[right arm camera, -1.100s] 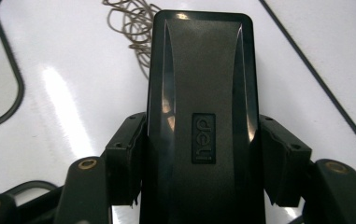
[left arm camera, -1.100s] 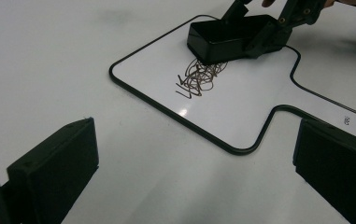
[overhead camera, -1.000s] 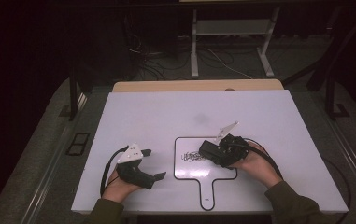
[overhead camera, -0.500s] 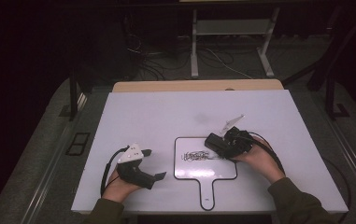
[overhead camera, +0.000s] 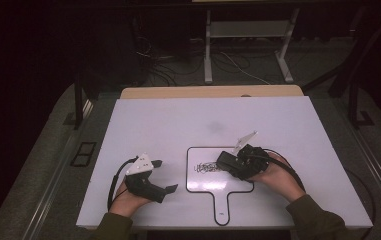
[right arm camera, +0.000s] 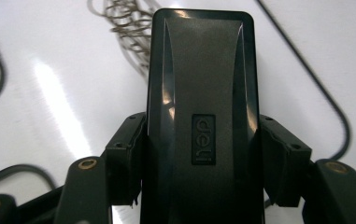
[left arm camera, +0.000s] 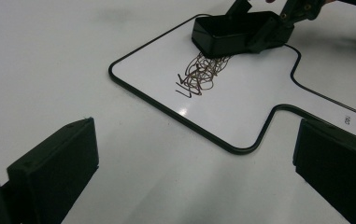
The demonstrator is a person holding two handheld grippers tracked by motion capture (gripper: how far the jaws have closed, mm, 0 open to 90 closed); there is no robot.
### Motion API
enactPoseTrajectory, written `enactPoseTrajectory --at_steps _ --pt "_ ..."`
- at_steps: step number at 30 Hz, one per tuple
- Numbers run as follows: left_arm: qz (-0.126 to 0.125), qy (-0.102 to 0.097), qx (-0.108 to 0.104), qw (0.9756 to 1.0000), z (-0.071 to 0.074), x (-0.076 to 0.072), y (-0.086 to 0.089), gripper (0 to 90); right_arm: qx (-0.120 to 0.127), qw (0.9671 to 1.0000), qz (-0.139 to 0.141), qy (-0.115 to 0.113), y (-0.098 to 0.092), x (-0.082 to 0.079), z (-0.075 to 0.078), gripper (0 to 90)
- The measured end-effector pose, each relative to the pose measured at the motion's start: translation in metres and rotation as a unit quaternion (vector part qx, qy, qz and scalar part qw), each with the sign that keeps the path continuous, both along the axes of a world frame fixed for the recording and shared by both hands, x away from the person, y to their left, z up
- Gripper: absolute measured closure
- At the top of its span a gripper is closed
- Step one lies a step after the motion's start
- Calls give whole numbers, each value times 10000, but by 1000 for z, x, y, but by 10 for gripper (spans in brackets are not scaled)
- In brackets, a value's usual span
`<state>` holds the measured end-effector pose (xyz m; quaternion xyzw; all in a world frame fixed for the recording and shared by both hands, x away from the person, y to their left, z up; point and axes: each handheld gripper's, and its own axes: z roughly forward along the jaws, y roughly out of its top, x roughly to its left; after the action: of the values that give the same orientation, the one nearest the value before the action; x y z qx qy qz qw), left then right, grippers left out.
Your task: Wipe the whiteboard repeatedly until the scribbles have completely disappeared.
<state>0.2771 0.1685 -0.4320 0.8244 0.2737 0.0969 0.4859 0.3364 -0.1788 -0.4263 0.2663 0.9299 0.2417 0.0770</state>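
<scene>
Since the frame half a second earlier, the right gripper (overhead camera: 226, 162) had slid back toward nine o'clock across the board, carrying the eraser onto the edge of the scribble; the left hand had not moved.

Largest in the high view was the white table (overhead camera: 178, 125), with a strip of tan wood at its twelve o'clock edge. At about six o'clock on it lay the paddle-shaped whiteboard (overhead camera: 218, 187), black-rimmed, its handle pointing toward the person, presumably so the writing face sat within easy reach of both hands.

The right hand (overhead camera: 278, 175) kept its gripper low and nearly level, clenched on the sides of a black Deli eraser (right arm camera: 201, 93). In the right gripper view the two jaws pinched the eraser's flanks and left its underside free, which suits wiping. The eraser rested flat on the board, touching the three o'clock side of the brown scribble (left arm camera: 201, 74), so the erasing appeared barely begun.

The left gripper (overhead camera: 168, 176) rested on the table at nine o'clock of the board, its claw released and holding nothing. In the left gripper view its jaws stood wide apart, aimed at the board's near corner, perhaps ready to steady it.
</scene>
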Motion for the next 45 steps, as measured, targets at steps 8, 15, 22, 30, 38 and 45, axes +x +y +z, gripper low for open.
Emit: enactPoseTrajectory --at_steps 8,15,22,30,38,45 --pt "2 -2 -3 10000 0 0 0 0 -25 10000 13 16 -2 6 0 383" --pt "0 -1 0 10000 0 0 0 0 83 9995 -302 70 -12 26 -1 383" --pt "-6 -2 0 10000 0 0 0 0 92 9990 -437 60 -16 34 -1 383" --pt "4 0 1 10000 0 0 0 0 -62 9997 -220 29 -12 18 0 383" --pt "-13 2 12 10000 0 0 -1 0 -134 9999 40 75 -7 -1 2 383" --pt "-10 2 16 10000 0 0 -1 0 -87 9999 -71 83 -12 13 1 383"
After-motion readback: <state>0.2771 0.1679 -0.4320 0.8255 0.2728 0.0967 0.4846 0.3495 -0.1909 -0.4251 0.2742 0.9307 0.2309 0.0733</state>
